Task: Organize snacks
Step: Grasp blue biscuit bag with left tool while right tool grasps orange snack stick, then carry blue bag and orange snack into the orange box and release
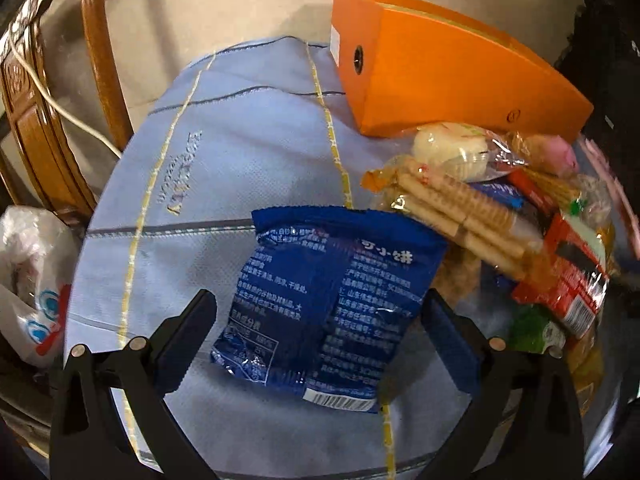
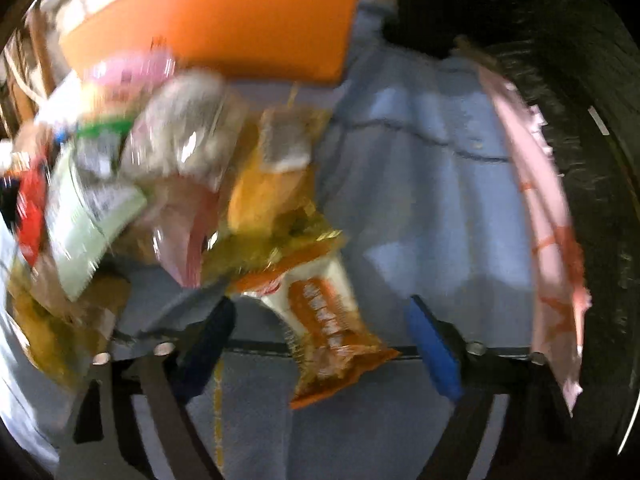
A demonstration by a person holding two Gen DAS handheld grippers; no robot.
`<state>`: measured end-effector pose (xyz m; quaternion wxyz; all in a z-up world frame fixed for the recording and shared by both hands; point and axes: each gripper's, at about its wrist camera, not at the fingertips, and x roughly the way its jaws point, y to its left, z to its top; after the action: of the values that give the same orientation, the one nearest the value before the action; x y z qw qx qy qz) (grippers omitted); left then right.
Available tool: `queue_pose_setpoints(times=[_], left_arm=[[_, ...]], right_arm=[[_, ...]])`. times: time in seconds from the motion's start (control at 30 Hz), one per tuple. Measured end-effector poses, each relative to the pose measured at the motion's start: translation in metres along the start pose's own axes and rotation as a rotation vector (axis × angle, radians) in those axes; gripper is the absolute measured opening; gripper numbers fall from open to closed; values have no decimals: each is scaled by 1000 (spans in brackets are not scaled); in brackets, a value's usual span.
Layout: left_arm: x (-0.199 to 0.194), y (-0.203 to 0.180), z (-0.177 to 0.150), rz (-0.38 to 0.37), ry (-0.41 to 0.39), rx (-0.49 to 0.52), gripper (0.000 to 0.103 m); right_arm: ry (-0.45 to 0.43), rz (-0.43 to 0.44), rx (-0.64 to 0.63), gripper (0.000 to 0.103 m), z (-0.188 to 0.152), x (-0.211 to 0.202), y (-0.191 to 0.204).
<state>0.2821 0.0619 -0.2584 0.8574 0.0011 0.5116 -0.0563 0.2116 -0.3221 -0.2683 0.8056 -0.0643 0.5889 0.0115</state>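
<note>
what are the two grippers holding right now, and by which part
Nothing. The left gripper straddles the blue snack packet, the right gripper the orange-and-white wrapper; neither's fingers touch.

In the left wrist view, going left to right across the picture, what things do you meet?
White plastic bag with blue and red print → light blue cloth with yellow stripes → dark blue foil snack packet → clear pack of ridged wafer rolls → red snack wrapper.

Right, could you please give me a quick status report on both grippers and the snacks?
Left gripper open, straddling blue foil snack packet. Right gripper open around orange-and-white wrapper. Mixed snack pile crowds both.
</note>
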Motion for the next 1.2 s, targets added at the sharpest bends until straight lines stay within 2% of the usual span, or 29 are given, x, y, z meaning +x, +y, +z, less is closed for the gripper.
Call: queue_pose_setpoints(times=[0.1,0.17,0.23,0.3,0.4,0.53,0.83,1.0,1.2], left_arm=[[6,8,-8,-21,21,-27,99],[8,12,-16,-15,20,-14,98],[8,8,-21,34,9,46,85],[6,4,-21,17,0,88,75],[3,1,-17,-10,7,101,69],[-15,-9,-20,-21,-32,132,68],[-76,-23,-20,-118,-134,92,68],[-114,-35,-6,-145,-201,95,68],[-153,-53,32,-158,-275,105,68]], right_arm=[[22,71,48,72,-1,4,-9],[20,80,16,61,-1,1,-4],[18,89,-9,41,-1,-1,3],[16,90,-11,36,-2,-3,9],[15,121,30,35,-5,-6,10],[-4,159,45,34,-9,-20,15],[-130,231,60,34,-11,-87,21],[-230,269,84,34,17,-130,12],[-361,283,94,34,59,-184,8]])
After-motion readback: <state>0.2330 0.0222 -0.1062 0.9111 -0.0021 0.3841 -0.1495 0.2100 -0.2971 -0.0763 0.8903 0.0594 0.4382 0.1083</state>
